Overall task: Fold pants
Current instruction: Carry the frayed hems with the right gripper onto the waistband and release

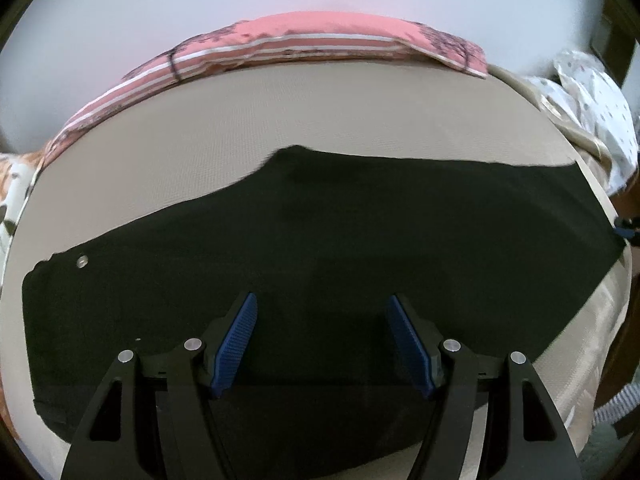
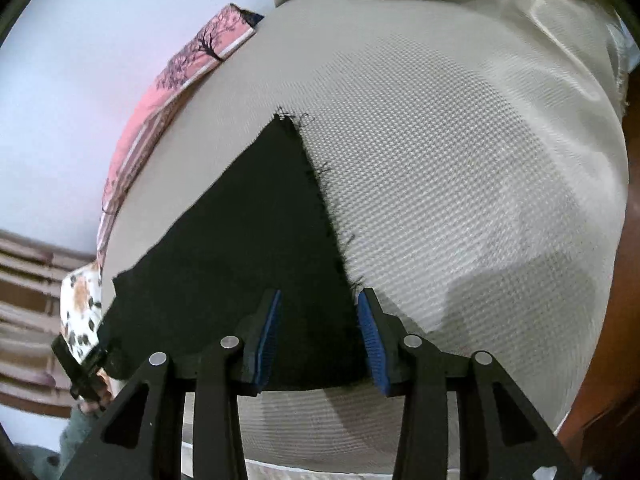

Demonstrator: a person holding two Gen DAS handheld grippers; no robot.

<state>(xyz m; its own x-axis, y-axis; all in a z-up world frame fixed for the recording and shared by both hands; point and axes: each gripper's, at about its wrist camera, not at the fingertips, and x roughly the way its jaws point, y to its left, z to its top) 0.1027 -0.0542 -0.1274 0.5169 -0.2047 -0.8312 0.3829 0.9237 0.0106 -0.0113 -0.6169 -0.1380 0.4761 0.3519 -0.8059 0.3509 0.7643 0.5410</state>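
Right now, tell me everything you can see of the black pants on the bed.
The black pants are dark, matte woven cloth, lying flat and lengthwise on the beige mattress. A small metal button marks the waist end; the hem end is frayed with loose threads. Both the left gripper and right gripper hover open above the cloth, gripping nothing.

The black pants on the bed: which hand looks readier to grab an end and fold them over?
Probably the right: its fingers straddle the frayed hem of the pants. The left gripper hovers open over the middle.
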